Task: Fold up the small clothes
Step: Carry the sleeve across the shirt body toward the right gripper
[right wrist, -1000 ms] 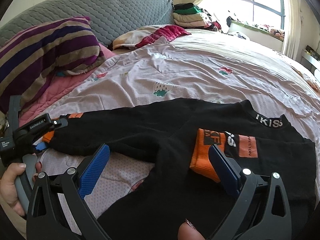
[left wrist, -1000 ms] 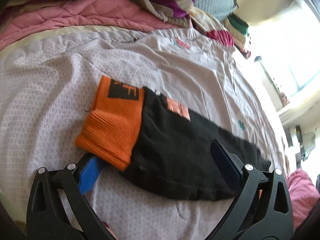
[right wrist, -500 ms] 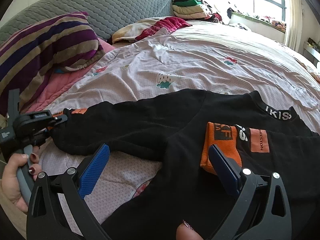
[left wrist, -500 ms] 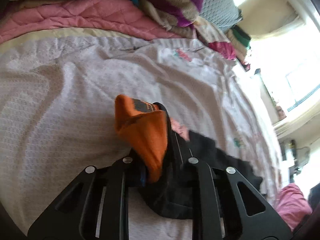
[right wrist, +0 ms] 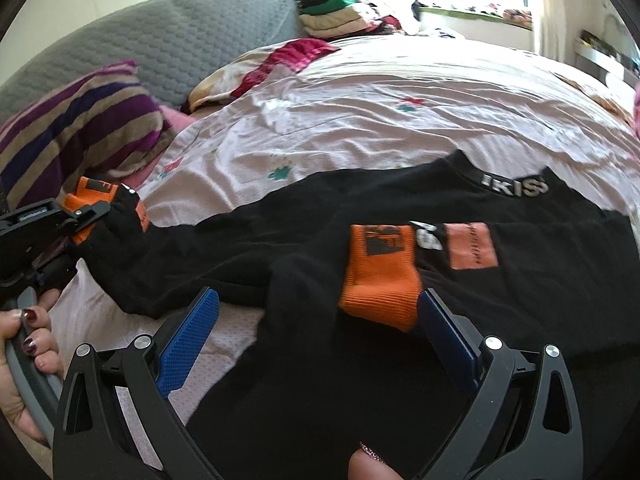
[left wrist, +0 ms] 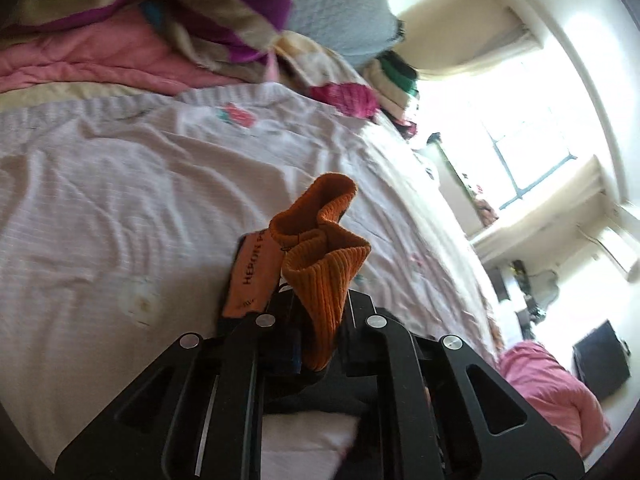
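Left gripper [left wrist: 316, 344] clamps the left sleeve's orange cuff [left wrist: 320, 256], sleeve stretching rightward toward the black sweater [right wrist: 400, 240], while the right gripper [right wrist: 316, 320] hangs open over the other cuff [right wrist: 380, 280].

A small black sweatshirt [right wrist: 360, 360] is lying spread across the bed [right wrist: 400, 112], its front facing up and its collar [right wrist: 514, 186], printed in pale letters, pointing toward the window side. One sleeve is lying folded across the chest, its orange ribbed cuff [right wrist: 380, 280] resting flat just beside an orange patch [right wrist: 472, 246]. The other sleeve [right wrist: 200, 248] is stretching out sideways, and its orange cuff [left wrist: 324, 268] is bunching up off the sheet, crumpled and standing open, with an orange lettered label [left wrist: 250, 272] showing beside it.
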